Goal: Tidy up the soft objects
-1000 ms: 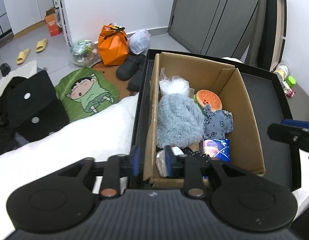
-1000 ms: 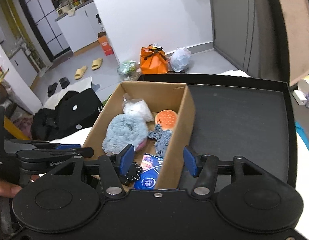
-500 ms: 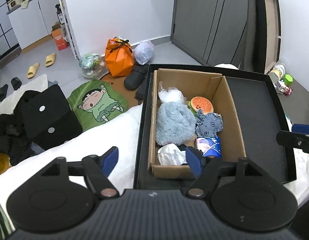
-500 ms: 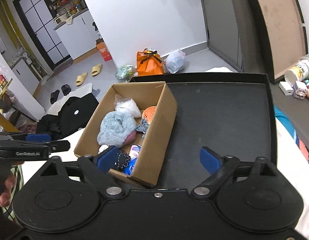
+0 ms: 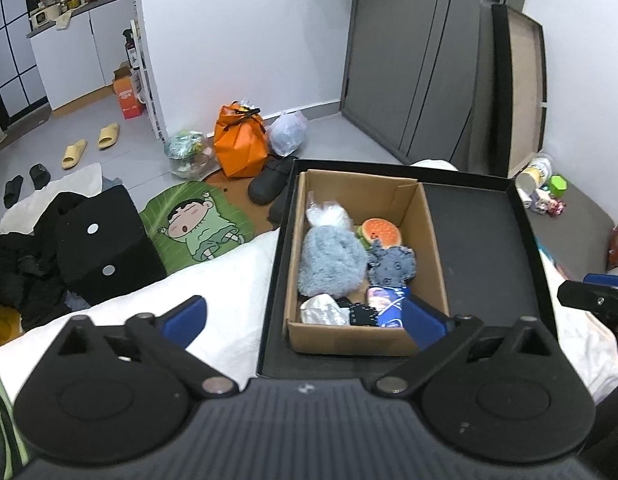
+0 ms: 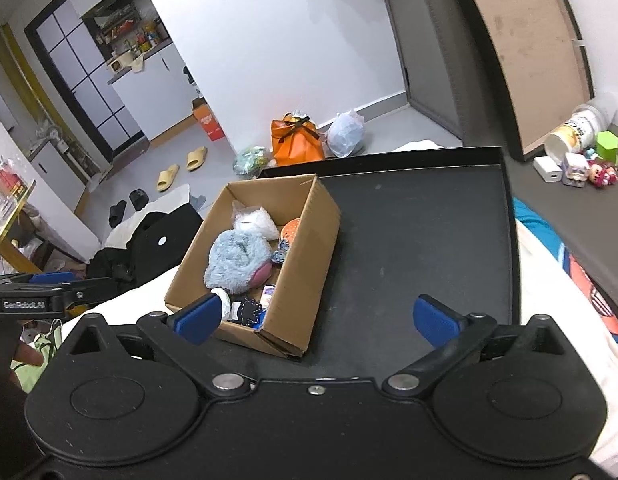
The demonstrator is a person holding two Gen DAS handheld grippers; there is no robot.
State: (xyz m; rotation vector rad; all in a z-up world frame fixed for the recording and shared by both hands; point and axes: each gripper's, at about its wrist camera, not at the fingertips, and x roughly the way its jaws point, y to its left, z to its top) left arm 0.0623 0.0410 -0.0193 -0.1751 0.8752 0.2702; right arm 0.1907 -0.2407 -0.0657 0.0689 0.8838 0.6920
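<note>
A cardboard box (image 5: pixel 433 248) stands in the left part of a black tray (image 5: pixel 481 240). It holds a fluffy blue-grey plush (image 5: pixel 333 264), a burger toy (image 5: pixel 379 232), a small grey plush (image 5: pixel 391 266), a clear bag (image 5: pixel 327 216) and a blue packet (image 5: pixel 387 306). My left gripper (image 5: pixel 305 318) hovers before the box's near end, its jaws opening, with nothing between the pads. My right gripper (image 6: pixel 317 319) hangs over the tray (image 6: pixel 421 240) to the right of the box (image 6: pixel 309 256). Its jaws are opening too and hold nothing.
The tray lies on white bedding (image 5: pixel 213 280). On the floor to the left are a black cube (image 5: pixel 105 248), a green cartoon cushion (image 5: pixel 197 224) and an orange bag (image 5: pixel 239 140). Small toys and a cup (image 6: pixel 581 152) sit on a grey ledge at the right, by a leaning board.
Both grippers' pads stood close about the box's side walls; they have spread wide and both grippers have drawn back and up, so the box looks smaller and farther.
</note>
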